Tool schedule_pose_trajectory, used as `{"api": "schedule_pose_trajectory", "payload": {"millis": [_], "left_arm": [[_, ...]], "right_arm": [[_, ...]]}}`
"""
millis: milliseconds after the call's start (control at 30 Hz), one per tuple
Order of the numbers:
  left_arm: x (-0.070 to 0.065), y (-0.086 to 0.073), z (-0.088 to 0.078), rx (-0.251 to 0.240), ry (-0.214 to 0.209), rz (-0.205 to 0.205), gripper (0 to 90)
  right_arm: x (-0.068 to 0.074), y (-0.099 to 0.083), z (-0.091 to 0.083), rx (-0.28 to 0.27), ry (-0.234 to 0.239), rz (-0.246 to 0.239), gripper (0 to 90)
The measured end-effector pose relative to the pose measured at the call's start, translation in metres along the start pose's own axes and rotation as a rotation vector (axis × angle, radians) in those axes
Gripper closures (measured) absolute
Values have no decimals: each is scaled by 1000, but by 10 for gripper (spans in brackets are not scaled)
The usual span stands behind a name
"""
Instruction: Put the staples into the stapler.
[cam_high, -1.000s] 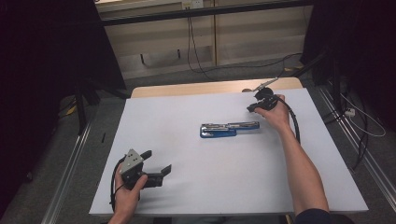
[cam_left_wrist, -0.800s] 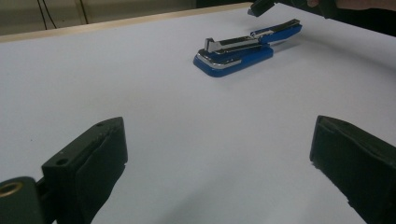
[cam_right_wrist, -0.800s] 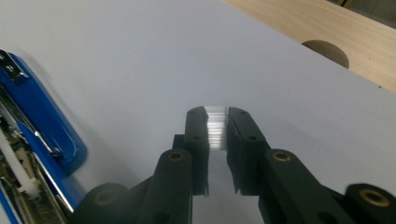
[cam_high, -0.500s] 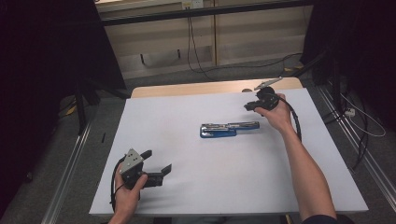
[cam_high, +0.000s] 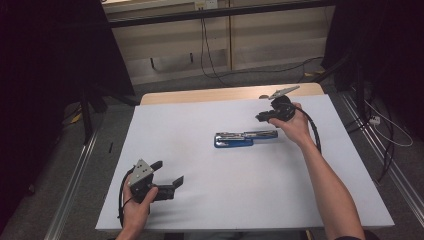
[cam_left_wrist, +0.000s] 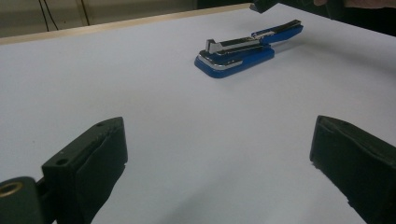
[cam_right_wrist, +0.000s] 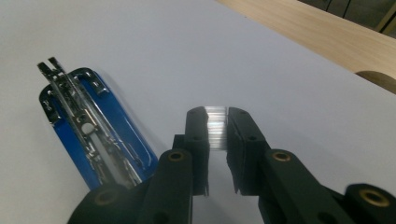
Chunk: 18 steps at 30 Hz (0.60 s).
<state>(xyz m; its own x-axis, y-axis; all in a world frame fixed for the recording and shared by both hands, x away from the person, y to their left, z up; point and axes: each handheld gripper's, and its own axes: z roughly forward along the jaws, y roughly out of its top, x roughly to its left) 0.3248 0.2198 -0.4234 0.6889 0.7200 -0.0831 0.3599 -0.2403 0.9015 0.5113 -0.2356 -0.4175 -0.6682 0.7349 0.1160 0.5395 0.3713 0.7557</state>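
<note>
Your right hand-held gripper is pinching a strip of staples just beside the opened blue stapler, whose long axis is running lengthwise toward it, while your left hand-held gripper is resting open, well apart.

Blue stapler lies opened mid-table; right gripper just beyond; left gripper near front edge.

White table top, wooden edge, floor cables
</note>
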Motion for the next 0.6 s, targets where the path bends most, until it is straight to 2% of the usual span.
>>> {"api": "schedule_pose_trajectory", "payload": {"millis": [133, 300, 433, 600], "left_arm": [[0, 0, 1, 6, -6, 8, 42], [0, 0, 2, 8, -6, 0, 41], [0, 0, 2, 10, -5, 4, 42], [0, 0, 2, 9, -5, 1, 42]], "right_arm": [[7, 6, 1, -22, 14, -23, 795], [16, 10, 1, -24, 38, -52, 795], [20, 13, -2, -46, 60, -45, 795], [24, 14, -3, -31, 55, -53, 795]]}}
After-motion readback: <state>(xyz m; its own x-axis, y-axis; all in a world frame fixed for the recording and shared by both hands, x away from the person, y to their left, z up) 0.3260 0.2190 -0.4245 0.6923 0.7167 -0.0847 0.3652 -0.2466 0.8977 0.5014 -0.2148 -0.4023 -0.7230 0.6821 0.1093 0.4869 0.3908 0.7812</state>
